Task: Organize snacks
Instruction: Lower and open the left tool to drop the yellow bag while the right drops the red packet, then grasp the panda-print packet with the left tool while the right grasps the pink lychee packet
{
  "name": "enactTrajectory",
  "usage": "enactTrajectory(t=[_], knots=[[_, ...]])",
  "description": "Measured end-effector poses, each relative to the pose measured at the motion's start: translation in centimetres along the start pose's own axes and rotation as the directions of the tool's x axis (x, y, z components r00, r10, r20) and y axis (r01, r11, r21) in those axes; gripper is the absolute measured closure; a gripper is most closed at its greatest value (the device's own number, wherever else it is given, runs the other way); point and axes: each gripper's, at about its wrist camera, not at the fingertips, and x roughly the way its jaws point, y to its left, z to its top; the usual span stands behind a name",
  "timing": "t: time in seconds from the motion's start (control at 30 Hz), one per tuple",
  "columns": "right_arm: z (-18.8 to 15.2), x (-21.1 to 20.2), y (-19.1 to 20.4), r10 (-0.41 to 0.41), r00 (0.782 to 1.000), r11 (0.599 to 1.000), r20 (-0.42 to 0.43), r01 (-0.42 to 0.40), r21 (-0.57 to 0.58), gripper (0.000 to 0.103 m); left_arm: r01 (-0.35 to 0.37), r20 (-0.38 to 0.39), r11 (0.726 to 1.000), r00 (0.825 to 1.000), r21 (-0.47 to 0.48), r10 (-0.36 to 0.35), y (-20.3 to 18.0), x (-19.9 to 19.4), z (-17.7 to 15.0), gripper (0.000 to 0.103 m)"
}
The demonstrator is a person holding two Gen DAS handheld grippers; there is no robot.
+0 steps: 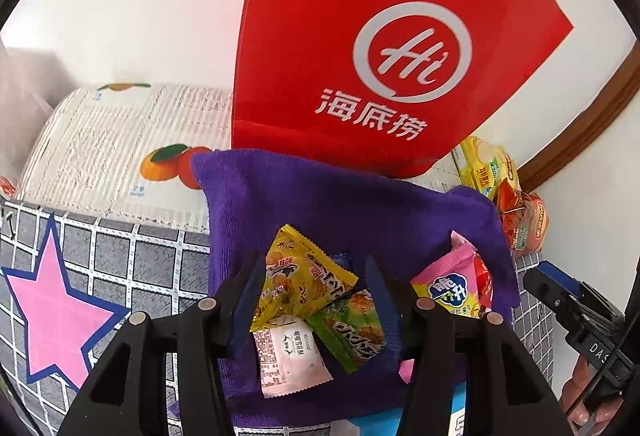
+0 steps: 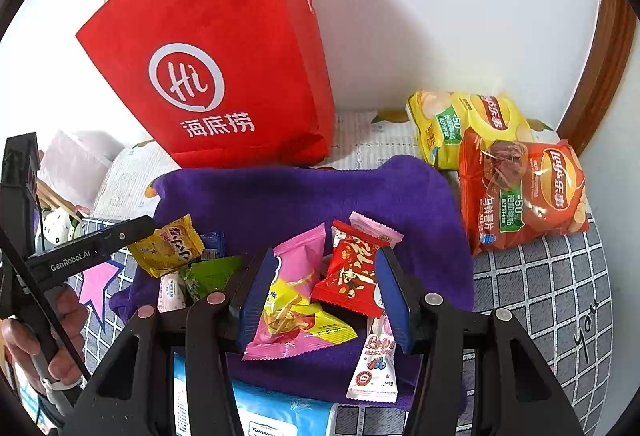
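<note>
Small snack packets lie on a purple towel [image 1: 340, 204] [image 2: 304, 192]. In the left wrist view my left gripper [image 1: 316, 276] is open above a yellow packet [image 1: 304, 280], a green packet [image 1: 352, 328] and a white packet [image 1: 286, 360]. In the right wrist view my right gripper [image 2: 326, 272] is open above a pink packet [image 2: 294, 300], a red packet [image 2: 352, 276] and a white Lotte packet [image 2: 376, 364]. A red paper bag [image 1: 392, 36] [image 2: 224, 76] stands behind the towel.
Two Lay's crisp bags, yellow [image 2: 464, 124] and orange [image 2: 524, 192], lie at the right by the wall. A tissue pack [image 2: 280, 416] lies at the near edge. The grey checked cloth [image 1: 120, 260] has a pink star [image 1: 56, 312]. A wooden frame [image 2: 608, 64] stands right.
</note>
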Motion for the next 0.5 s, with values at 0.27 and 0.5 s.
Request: enactTrajectory(t=[0.27,0.5], knots=[[-0.3,-2.3,1.6,0.014,0.997,0.999,0.075,-0.011,-0.036,0.051,0.005,0.031,0.998,0.999,0.058,-0.007,-1.4,-1.4,-0.2,0.053],[-1.6,-5.2,2.8,0.007,0.988,0.999,0.156,-0.001,-0.039,0.051,0.028,0.045,0.995,0.998,0.099,-0.033,-2.6,-3.1,-0.4,0.053]])
